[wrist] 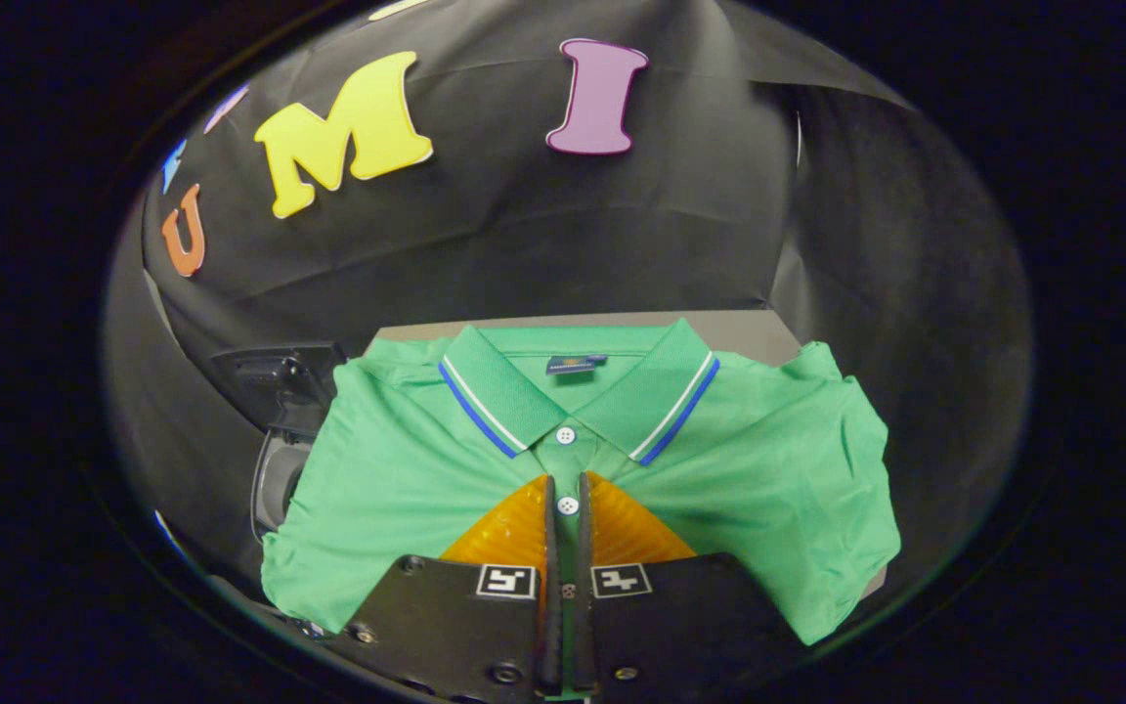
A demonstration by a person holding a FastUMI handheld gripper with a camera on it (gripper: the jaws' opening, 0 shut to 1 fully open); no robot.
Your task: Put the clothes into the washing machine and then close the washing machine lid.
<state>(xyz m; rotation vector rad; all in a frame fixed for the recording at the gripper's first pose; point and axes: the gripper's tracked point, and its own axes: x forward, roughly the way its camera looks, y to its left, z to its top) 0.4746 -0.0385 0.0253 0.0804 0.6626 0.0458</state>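
Gripper view: gripper (pixel 568 489) fingers nearly together, a thin strip of placket with one button showing in the slit; green polo shirt (pixel 739 469) lies folded flat on grey table (pixel 768 332); washing machine (pixel 280 420) opening beside its left edge; risk: pinching one layer only, so shirt unfolds and drags.

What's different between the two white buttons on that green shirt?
The upper button sits just below the collar, beyond the gripper; the lower button sits in the narrow gap between the orange fingers. The upper button has open green shirt on both sides; the lower is flanked closely by the fingers. Both are small, round, white, on the same front strip.
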